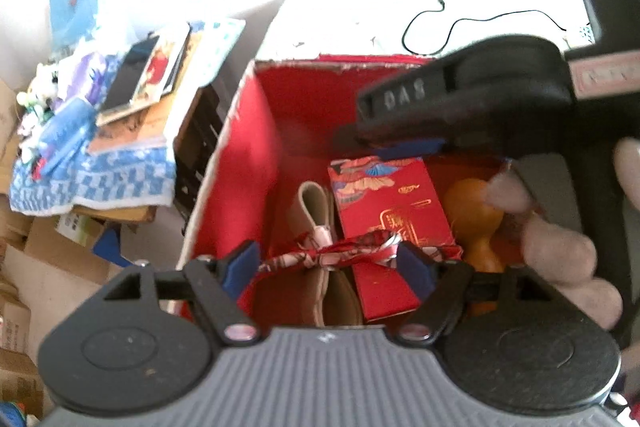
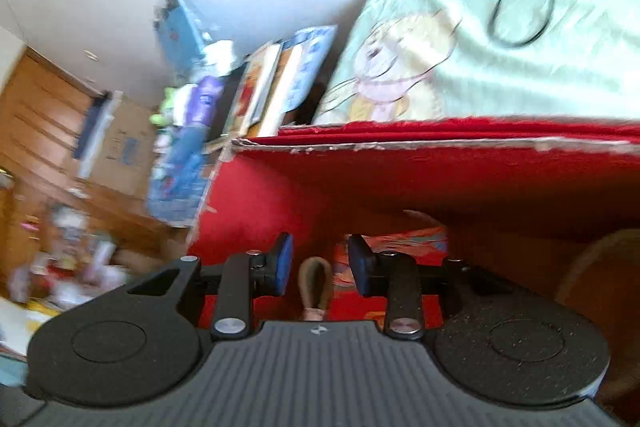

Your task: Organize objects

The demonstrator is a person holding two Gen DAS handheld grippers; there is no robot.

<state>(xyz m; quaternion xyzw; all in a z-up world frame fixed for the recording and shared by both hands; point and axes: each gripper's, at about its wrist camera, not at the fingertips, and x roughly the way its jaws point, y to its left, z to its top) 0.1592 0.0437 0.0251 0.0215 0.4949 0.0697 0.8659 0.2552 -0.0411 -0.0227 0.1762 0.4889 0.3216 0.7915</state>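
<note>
Both grippers' jaws spread over red box [image 1: 248, 131]: left gripper [image 1: 328, 263] astride patterned ribbon [image 1: 344, 247].

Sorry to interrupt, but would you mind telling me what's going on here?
A person is tidying things into a red box with two handheld grippers. The left gripper hangs open above a patterned ribbon lying over a beige pouch. A red packet and an orange gourd-like object also sit inside. The right gripper hovers open, holding nothing.
</note>
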